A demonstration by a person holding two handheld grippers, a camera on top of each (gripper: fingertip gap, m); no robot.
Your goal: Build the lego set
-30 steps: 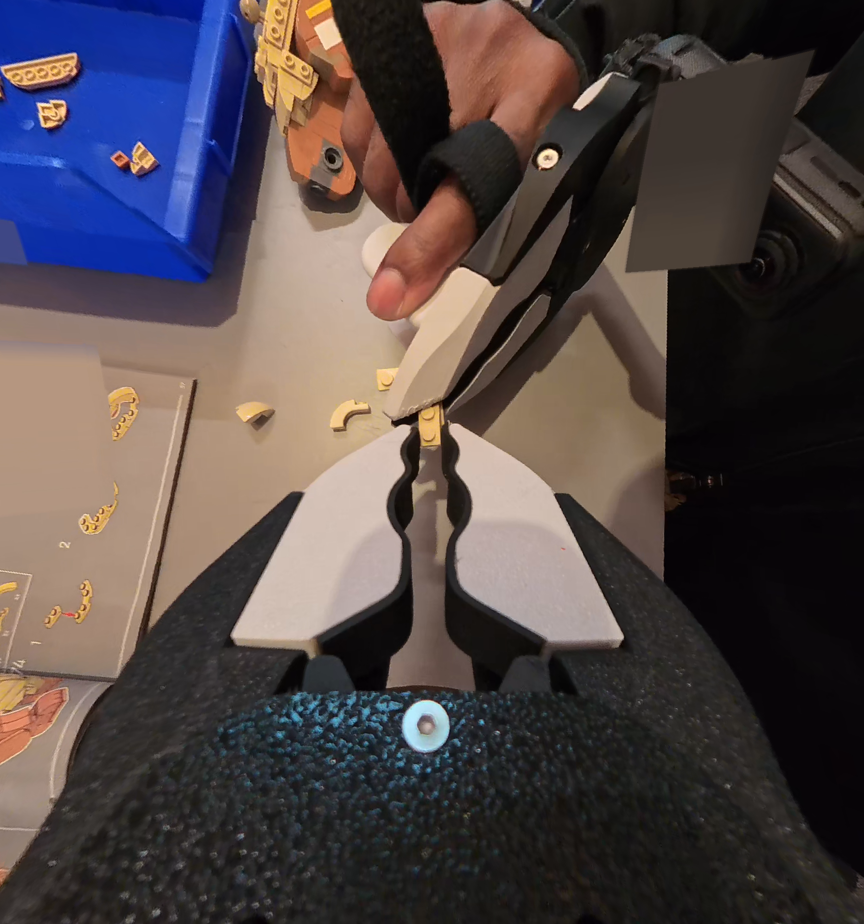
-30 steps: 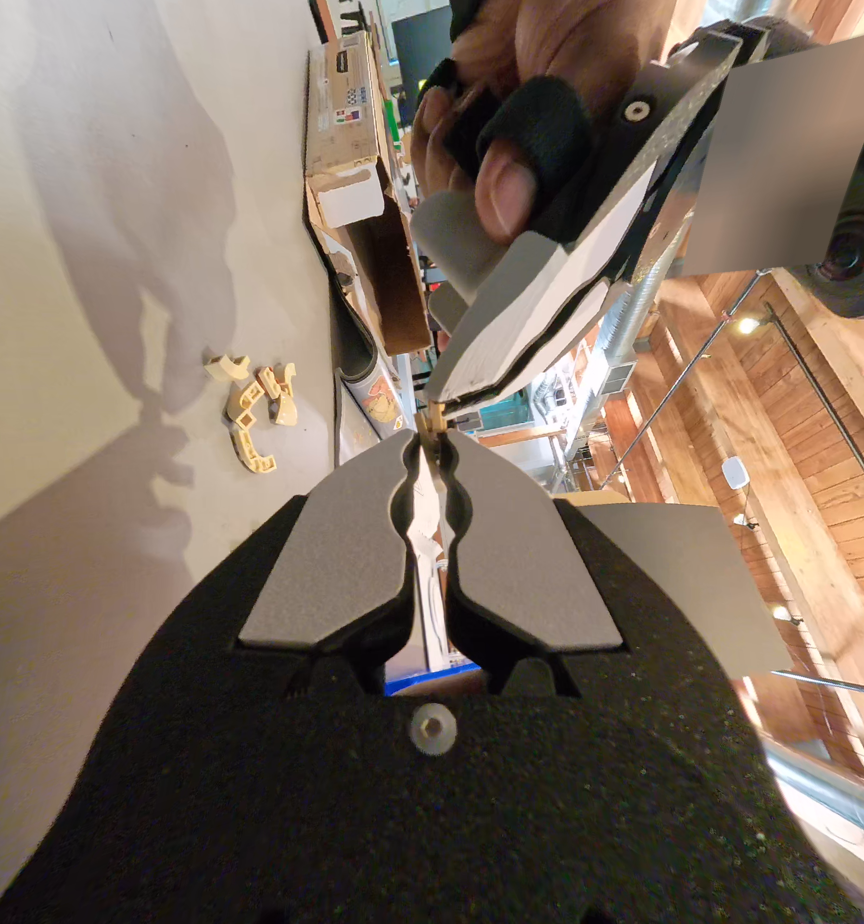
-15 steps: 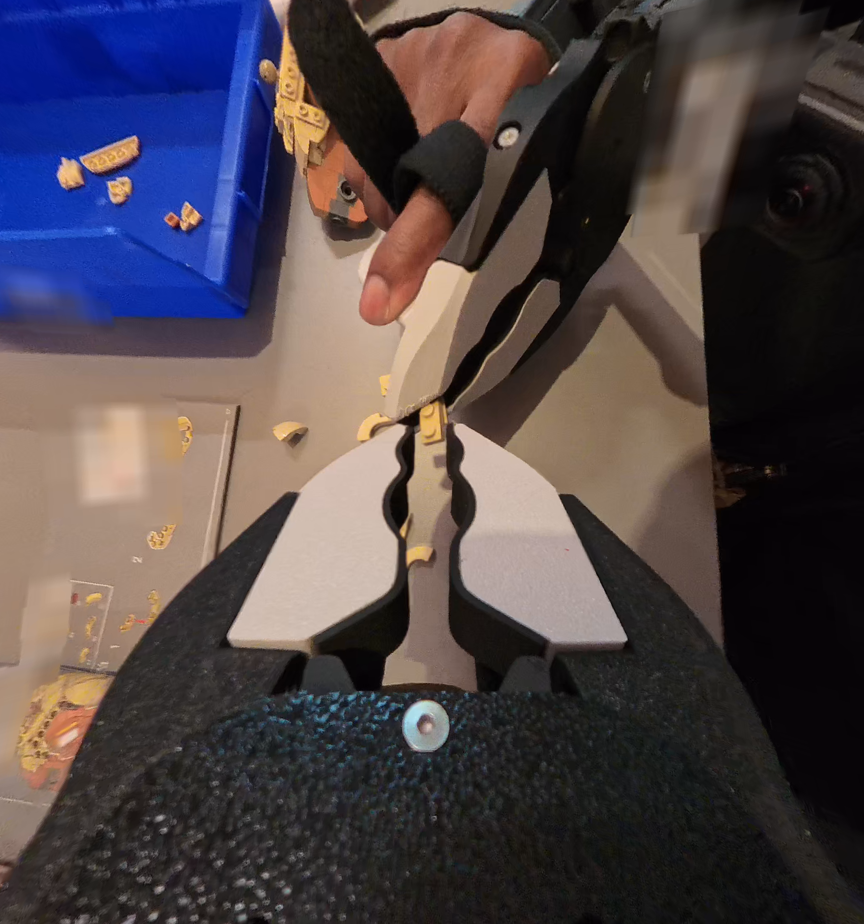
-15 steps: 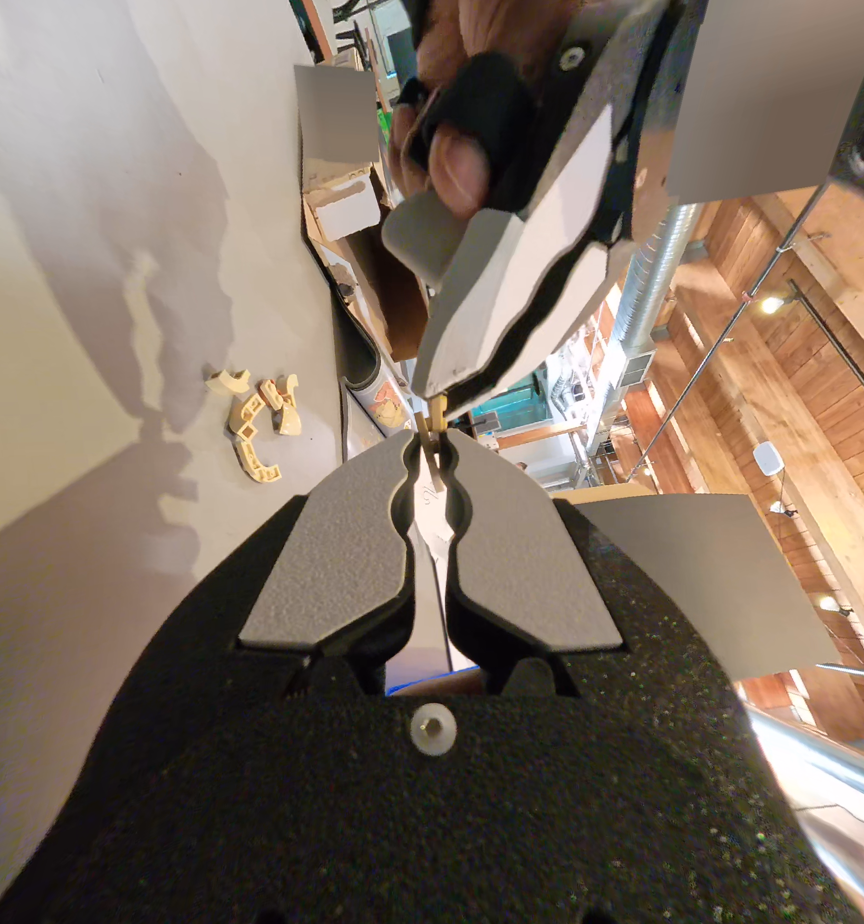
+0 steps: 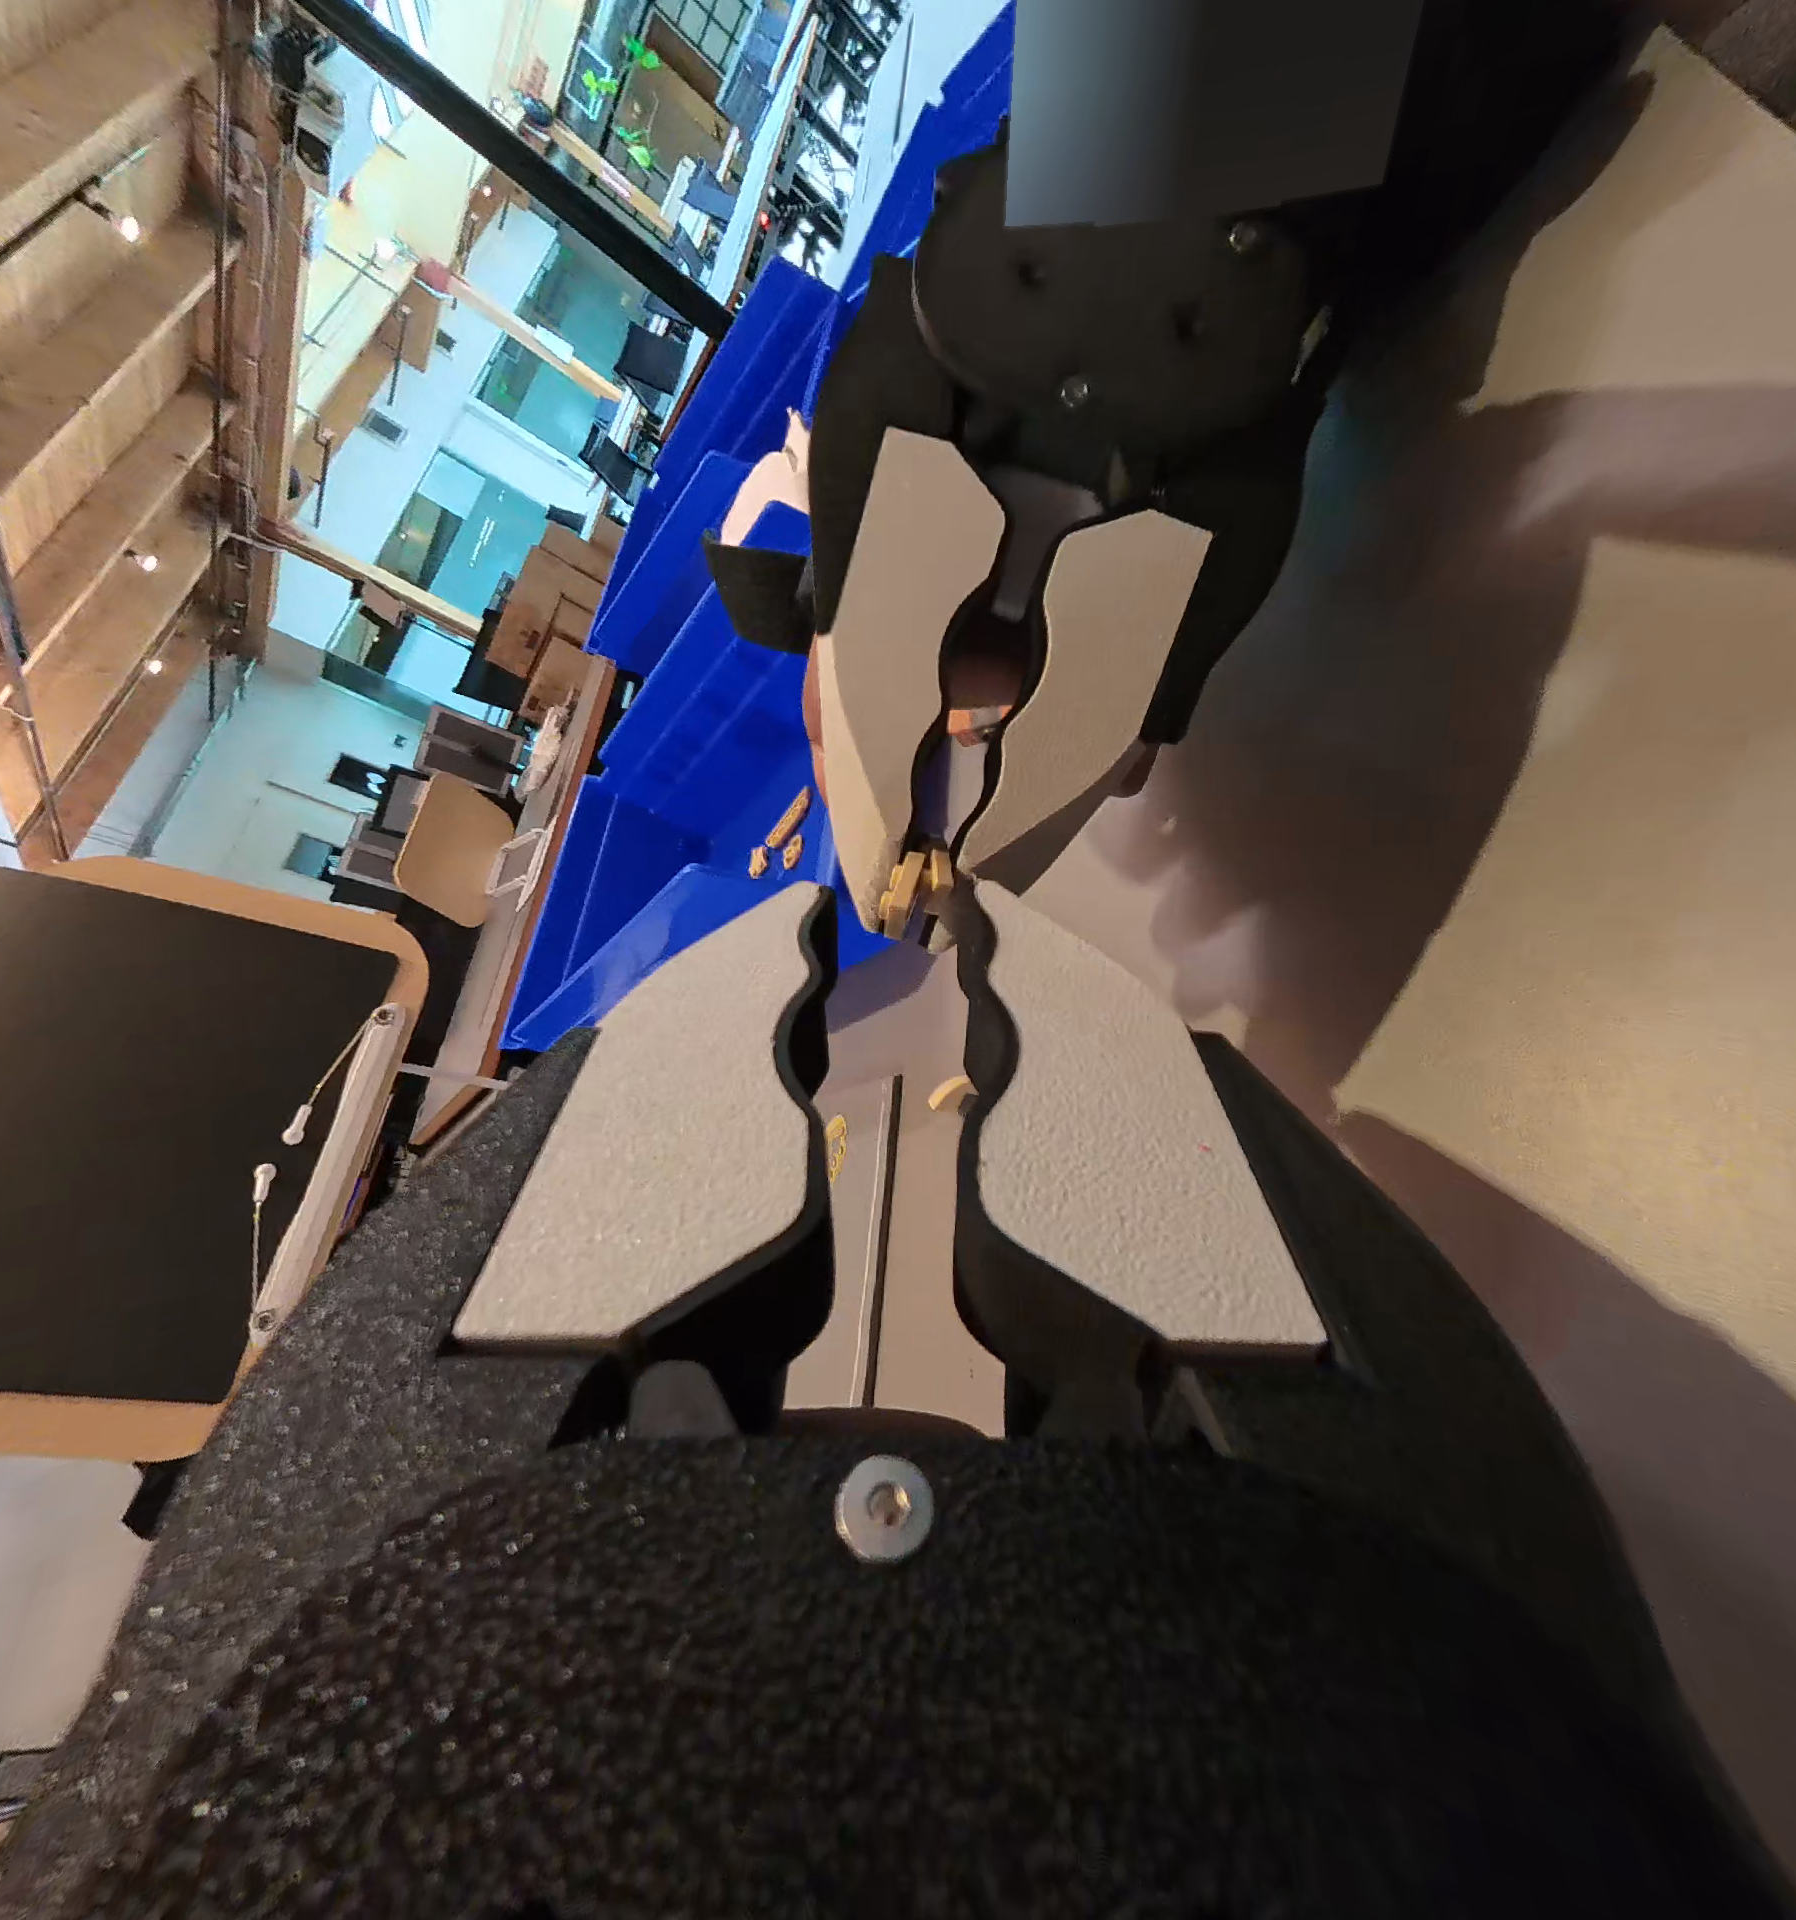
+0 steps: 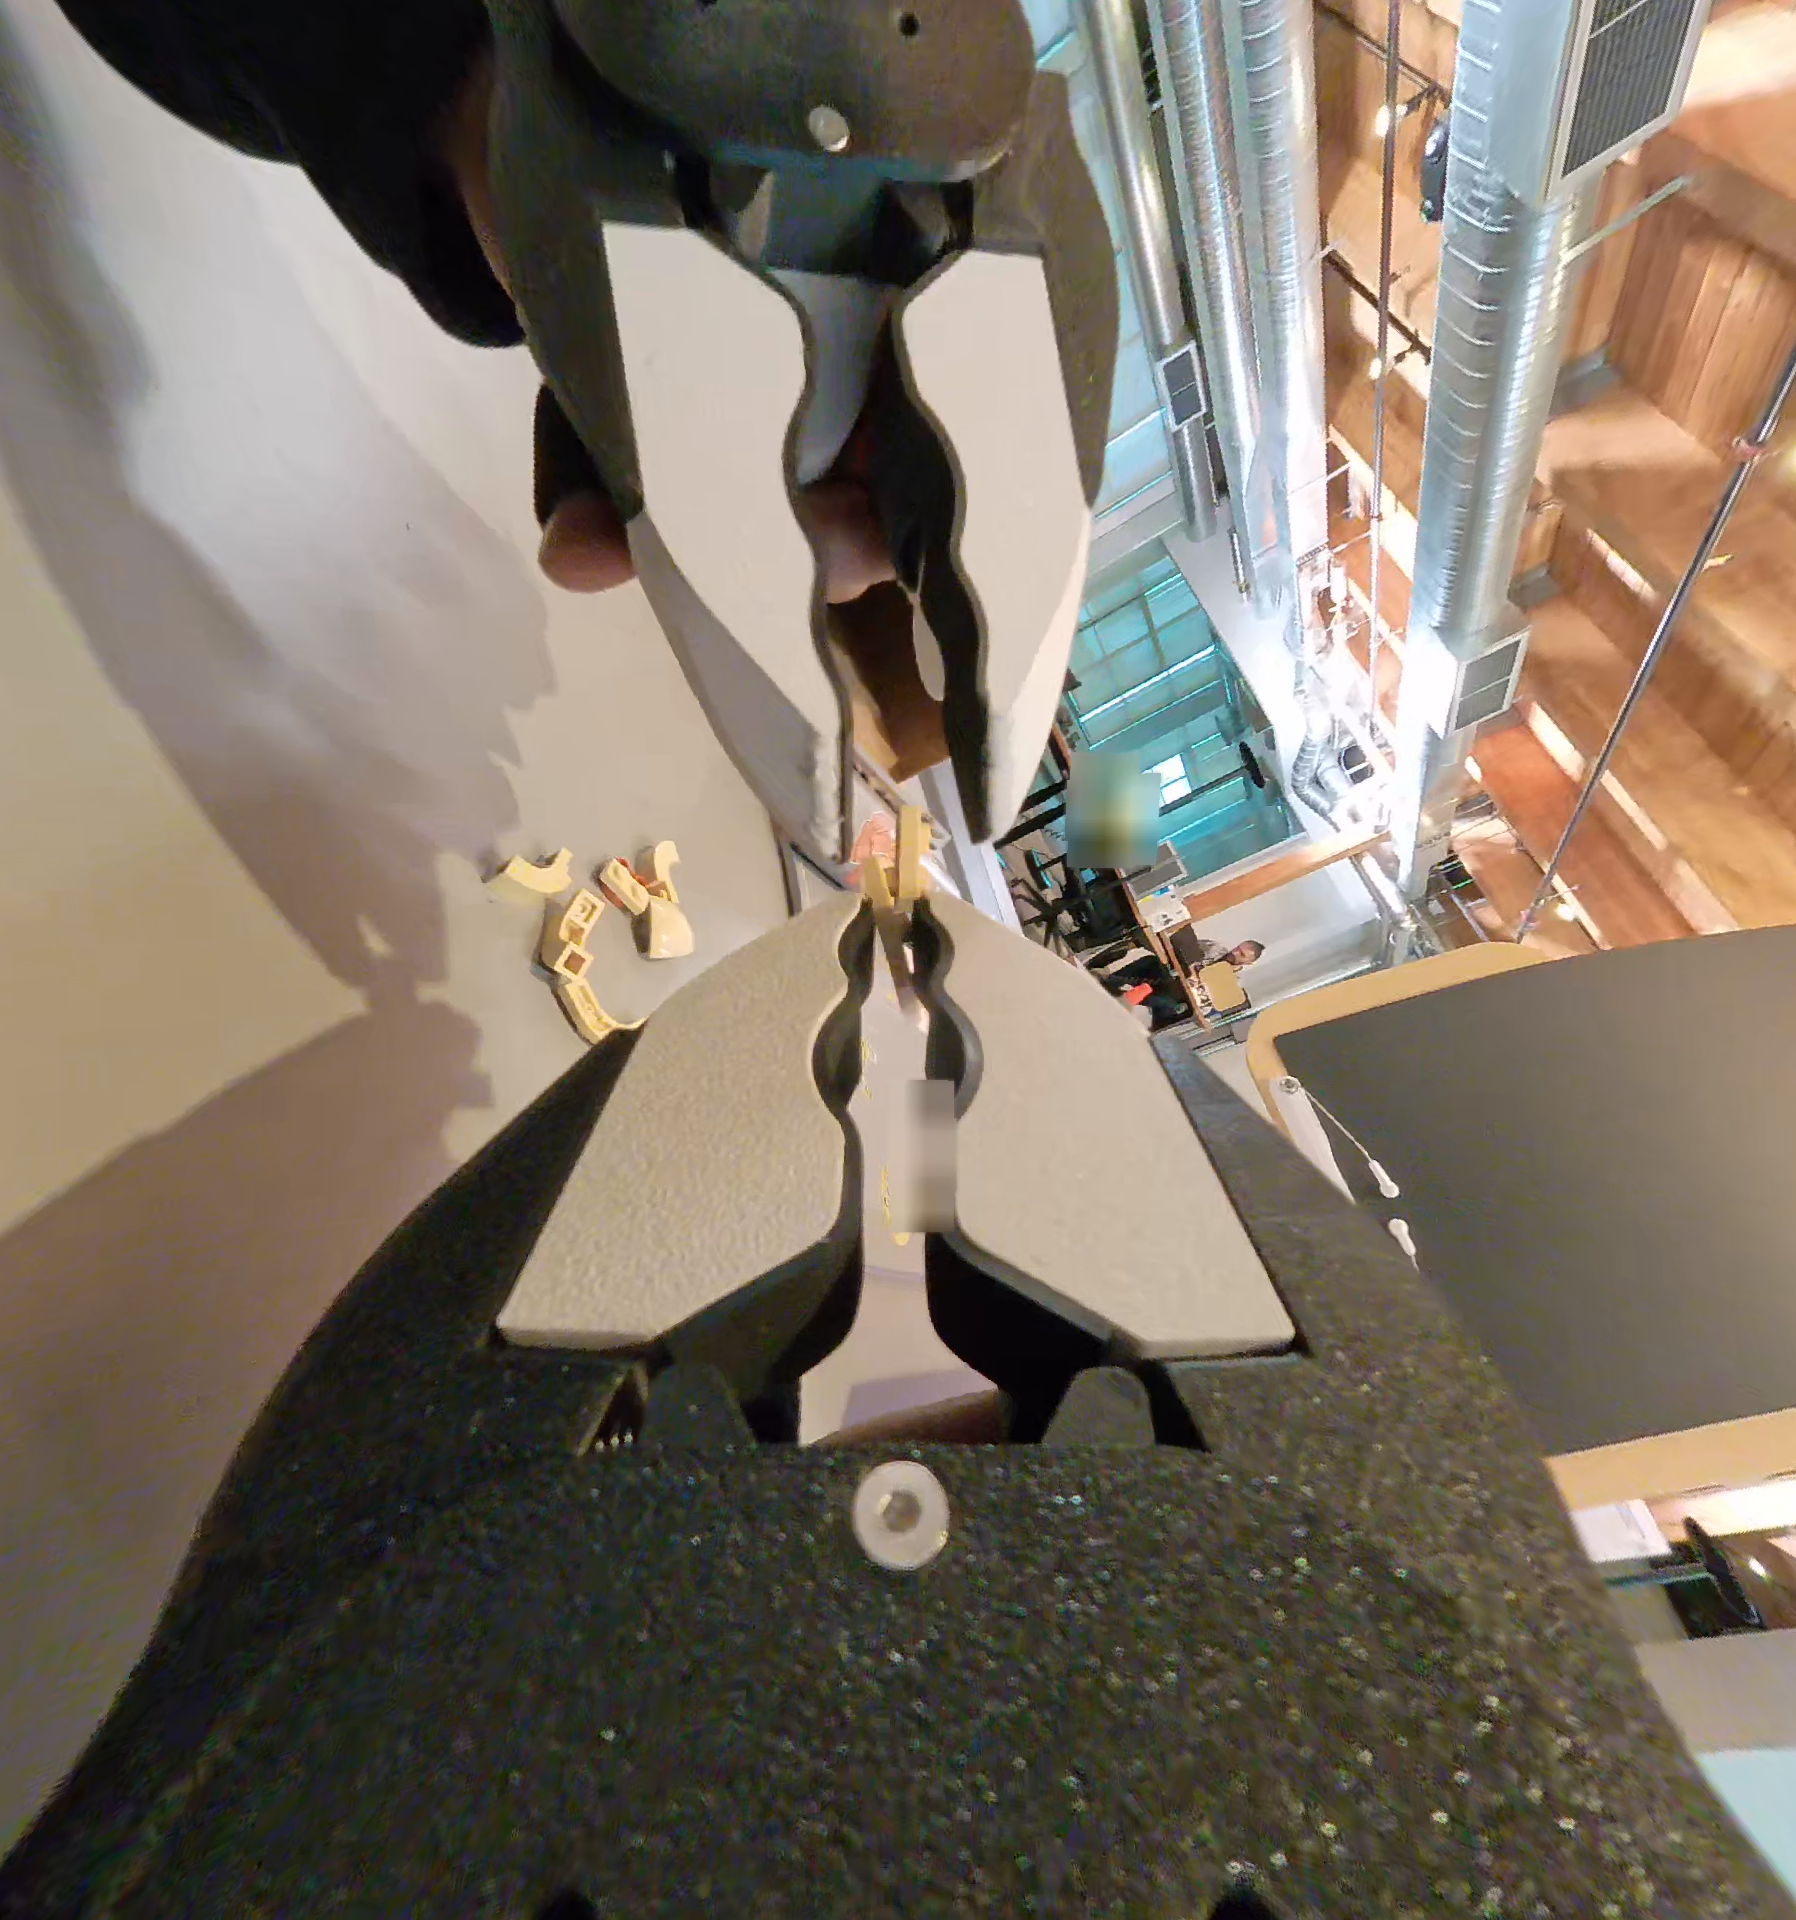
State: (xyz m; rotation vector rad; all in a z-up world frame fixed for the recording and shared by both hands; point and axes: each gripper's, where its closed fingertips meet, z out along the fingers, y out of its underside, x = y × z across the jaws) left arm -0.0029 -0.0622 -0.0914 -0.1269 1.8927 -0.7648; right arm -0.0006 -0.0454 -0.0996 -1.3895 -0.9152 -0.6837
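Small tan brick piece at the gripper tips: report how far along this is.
Done, seemingly: two small tan plates sit stacked as one piece. In hand: the right gripper pinches that piece at its tips; the left gripper stands open, not clamping it. Left: cream curved bricks lie loose on the grey table, and tan bits in the blue bin.

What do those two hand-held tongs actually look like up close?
Both match. The left tongs and right tongs each have a rough, speckled black body with a silver screw in the middle. Two flat pale-grey fingers taper to tips, their wavy inner edges lined in black. A black strap wraps the hand.
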